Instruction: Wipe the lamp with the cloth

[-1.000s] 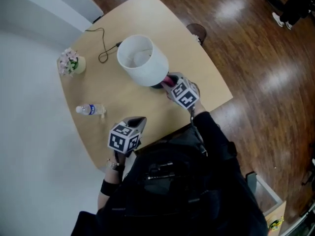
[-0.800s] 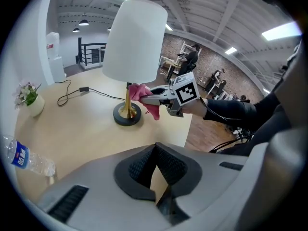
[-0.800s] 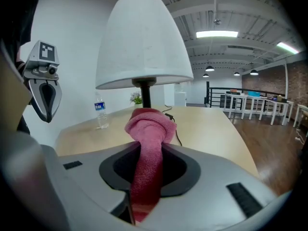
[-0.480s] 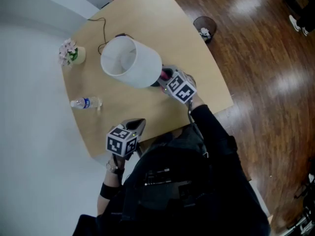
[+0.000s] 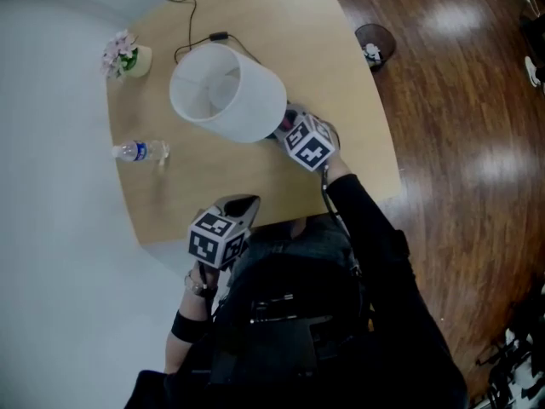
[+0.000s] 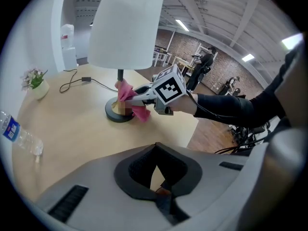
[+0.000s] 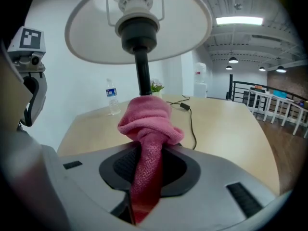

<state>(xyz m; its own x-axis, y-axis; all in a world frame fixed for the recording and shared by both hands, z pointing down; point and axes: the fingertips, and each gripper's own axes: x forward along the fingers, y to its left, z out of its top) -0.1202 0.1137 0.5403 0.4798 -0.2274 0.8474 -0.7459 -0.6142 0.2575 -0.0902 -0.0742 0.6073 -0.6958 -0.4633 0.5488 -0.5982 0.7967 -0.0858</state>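
Right gripper (image 7: 148, 162): the fingers stand narrow, clamped on a pink cloth (image 7: 149, 129). The cloth is bunched into a wad ahead of the fingertips, with a tail running back between them. The left gripper view shows this wad against the lower stem of the lamp (image 6: 125, 28), just above the round dark base (image 6: 118, 114).

Left gripper (image 6: 156, 177): the fingers are closed together with nothing between them. It hangs over the near edge of the worktop (image 5: 341, 66), well apart from the lamp.

Location: the lamp stands upright near the middle of the worktop, its cord (image 5: 192, 24) trailing away toward the far side. A water bottle (image 5: 140, 152) and a small flower pot (image 5: 126, 55) sit clear of it, toward the wall side.

Assessment of handling:
- The cloth is soft, limp and light. Bunched as it is, it should stay in the grip, though the loose tail may drag.
- The stem (image 7: 143, 78) looks stiff and thin, fit for rubbing with moderate pressure.
- The white shade (image 5: 230, 92) looks thin and light. I judge it would dent or shift under a hard push.
- The lamp carries its bulk high. A sideways push at the shade could tip it.

Recommendation: steady the lamp at the base or low stem with the free fingers, never by the shade.
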